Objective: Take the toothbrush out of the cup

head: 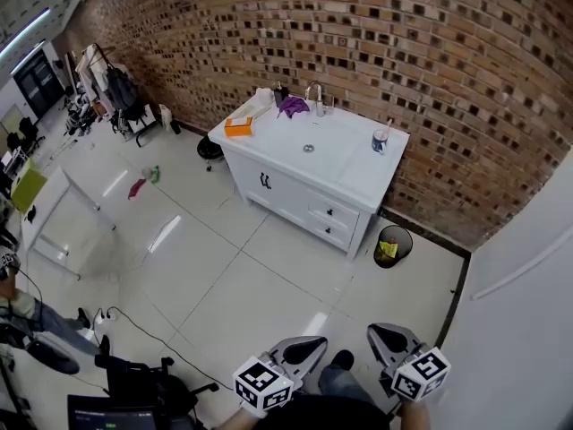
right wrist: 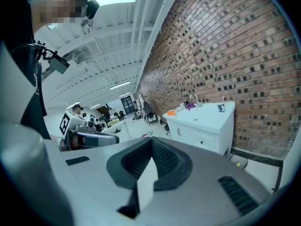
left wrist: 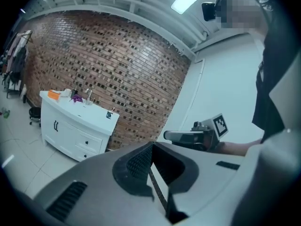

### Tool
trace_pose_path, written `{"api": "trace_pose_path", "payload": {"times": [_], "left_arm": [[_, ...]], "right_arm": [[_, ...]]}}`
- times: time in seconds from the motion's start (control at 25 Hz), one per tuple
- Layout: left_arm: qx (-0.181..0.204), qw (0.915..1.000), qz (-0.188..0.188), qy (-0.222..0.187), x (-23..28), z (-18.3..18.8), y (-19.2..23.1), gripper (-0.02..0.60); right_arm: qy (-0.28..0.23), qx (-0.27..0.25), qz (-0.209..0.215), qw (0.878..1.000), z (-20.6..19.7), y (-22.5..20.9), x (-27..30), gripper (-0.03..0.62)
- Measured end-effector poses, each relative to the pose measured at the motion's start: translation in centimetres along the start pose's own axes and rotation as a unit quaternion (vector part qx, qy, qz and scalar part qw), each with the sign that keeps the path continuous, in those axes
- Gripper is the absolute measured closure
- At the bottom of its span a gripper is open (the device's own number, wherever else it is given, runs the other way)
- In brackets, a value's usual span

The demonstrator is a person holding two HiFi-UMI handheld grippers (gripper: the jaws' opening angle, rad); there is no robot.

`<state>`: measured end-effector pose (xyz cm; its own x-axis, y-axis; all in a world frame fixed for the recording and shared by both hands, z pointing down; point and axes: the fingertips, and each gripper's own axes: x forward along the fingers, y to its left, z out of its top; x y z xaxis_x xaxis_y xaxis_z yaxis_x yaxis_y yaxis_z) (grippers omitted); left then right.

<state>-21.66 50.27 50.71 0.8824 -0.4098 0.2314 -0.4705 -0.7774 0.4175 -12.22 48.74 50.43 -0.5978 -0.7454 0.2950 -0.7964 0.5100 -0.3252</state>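
Both the left gripper [head: 303, 351] and right gripper [head: 392, 337], low in the frame, are pressed together and empty, so reaching in unopened could topple the distant cup [head: 380, 140] at upper centre.

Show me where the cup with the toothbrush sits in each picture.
Head view: cup on the counter's right end, upper centre.
Left gripper view: cup small, left of centre, at the counter's right end.
Right gripper view: cup right of centre.
Shared landmark: white sink cabinet against brick wall.
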Motion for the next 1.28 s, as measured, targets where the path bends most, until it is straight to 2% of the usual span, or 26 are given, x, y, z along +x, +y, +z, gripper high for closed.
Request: {"api": "trace_pose_path", "payload": {"times": [0.16,0.32,0.56,1.04,1.28], "left_arm": [[0.000,0.9997,-0.011,0.020,3.0,-0.3,-0.8,0.583],[0.004,0.9995,-0.006,0.031,5.3,0.1,-0.7,0.584],[0.006,0.9996,0.009,0.025,8.0,1.3,-0.2,0.583],[0.008,0.9997,0.014,0.018,13.0,2.2,-1.4,0.583],[-0.004,0.9998,0.019,0.009,13.4,2.5,-1.1,0.583]], "right_arm": [[-0.009,0.005,-0.030,0.999,0.9,-4.6,-1.7,0.608],[-0.015,0.016,-0.042,0.999,1.5,-7.8,-2.8,0.606],[-0.011,0.014,-0.030,0.999,1.5,-10.3,-2.9,0.608],[-0.012,0.010,-0.043,0.999,2.7,-16.6,-5.0,0.606],[-0.011,0.009,-0.039,0.999,2.9,-17.1,-5.1,0.608]]}}
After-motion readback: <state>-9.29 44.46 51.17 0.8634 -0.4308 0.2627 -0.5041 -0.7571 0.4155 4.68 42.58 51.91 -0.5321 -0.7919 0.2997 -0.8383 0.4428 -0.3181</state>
